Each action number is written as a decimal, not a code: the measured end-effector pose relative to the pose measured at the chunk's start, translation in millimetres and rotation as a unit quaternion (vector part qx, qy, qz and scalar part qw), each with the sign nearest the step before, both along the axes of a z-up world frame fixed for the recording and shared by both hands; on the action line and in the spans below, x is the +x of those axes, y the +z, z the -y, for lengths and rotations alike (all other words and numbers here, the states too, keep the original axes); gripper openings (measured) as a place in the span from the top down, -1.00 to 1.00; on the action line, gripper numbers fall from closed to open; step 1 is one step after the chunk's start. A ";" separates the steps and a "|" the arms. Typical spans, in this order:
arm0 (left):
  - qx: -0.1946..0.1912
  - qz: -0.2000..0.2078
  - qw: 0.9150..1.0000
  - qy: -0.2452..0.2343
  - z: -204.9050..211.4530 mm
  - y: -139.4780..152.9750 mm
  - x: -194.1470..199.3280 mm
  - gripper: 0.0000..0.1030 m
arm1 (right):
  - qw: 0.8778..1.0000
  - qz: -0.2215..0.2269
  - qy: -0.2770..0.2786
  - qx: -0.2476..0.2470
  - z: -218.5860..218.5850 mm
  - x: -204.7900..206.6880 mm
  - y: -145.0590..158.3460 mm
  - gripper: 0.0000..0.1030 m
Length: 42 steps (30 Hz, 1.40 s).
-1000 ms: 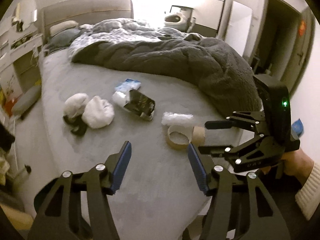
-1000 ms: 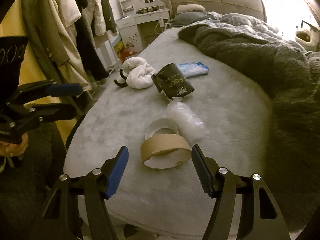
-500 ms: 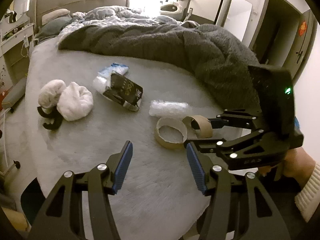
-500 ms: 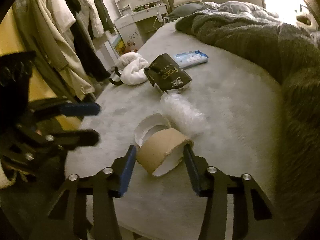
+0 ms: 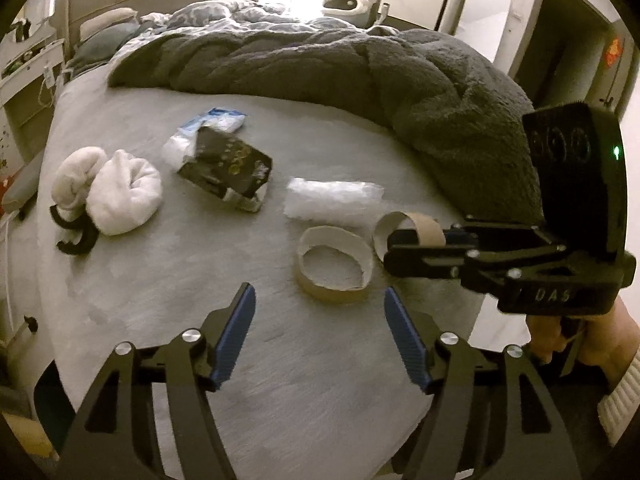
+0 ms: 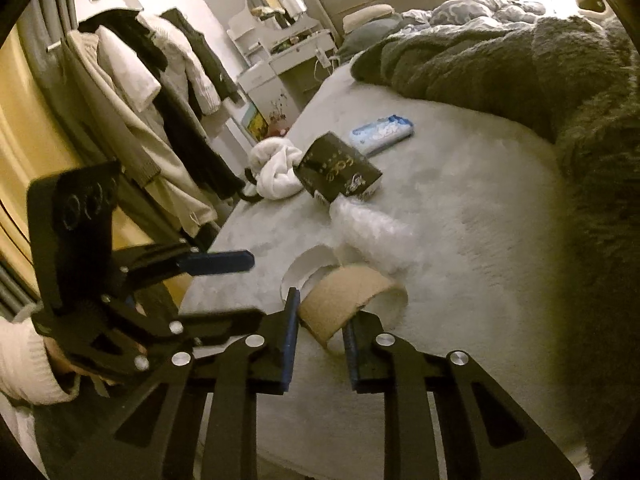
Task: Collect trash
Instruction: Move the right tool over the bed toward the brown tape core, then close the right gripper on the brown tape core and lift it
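Note:
On the grey bed lie two brown cardboard tape rings. My right gripper (image 6: 320,320) is shut on the nearer ring (image 6: 344,296), also seen in the left wrist view (image 5: 412,226). The second ring (image 5: 334,266) lies flat just ahead of my open, empty left gripper (image 5: 318,312). Behind the rings lie a clear crumpled plastic wrap (image 5: 332,200), a black snack bag (image 5: 230,168) and a blue-white tissue pack (image 5: 218,118).
Rolled white socks (image 5: 116,188) lie at the left of the bed. A dark fluffy blanket (image 5: 360,80) covers the far and right side. Clothes (image 6: 160,92) hang beside the bed, with a white dresser (image 6: 288,56) behind.
My right gripper has closed onto the nearer cardboard ring and tilted it up. My left gripper has moved closer to the flat ring.

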<state>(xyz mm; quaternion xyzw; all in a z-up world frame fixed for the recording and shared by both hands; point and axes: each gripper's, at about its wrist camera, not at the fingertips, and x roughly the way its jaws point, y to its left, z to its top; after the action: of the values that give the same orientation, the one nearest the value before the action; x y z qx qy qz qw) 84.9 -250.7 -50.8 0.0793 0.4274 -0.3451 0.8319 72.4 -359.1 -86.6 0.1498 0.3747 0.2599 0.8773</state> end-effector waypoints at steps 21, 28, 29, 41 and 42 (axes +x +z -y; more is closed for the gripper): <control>0.018 -0.008 1.000 0.003 31.6 -19.7 21.2 0.03 | 0.997 0.020 -0.029 0.065 18.6 -6.9 13.5 0.84; 0.007 0.011 1.000 0.013 23.2 -7.5 17.2 0.04 | 0.998 0.021 -0.035 0.049 -0.7 -8.0 23.0 0.84; 0.003 0.013 1.000 0.016 20.7 -4.1 17.2 0.04 | 0.998 0.024 -0.039 0.045 -4.2 -8.9 25.8 0.84; -0.035 0.048 0.996 0.073 -40.3 36.6 9.0 0.04 | 0.997 0.038 -0.063 0.025 -41.9 -11.7 44.7 0.84; -0.035 0.050 0.995 0.079 -47.9 38.1 8.8 0.04 | 0.997 0.038 -0.064 0.027 -45.4 -10.8 46.2 0.83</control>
<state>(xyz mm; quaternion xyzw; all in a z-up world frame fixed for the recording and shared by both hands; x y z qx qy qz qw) 93.7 -202.8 -12.7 0.0331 0.3776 -0.2887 0.8792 61.5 -313.7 -40.5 0.1876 0.3238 0.2185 0.9012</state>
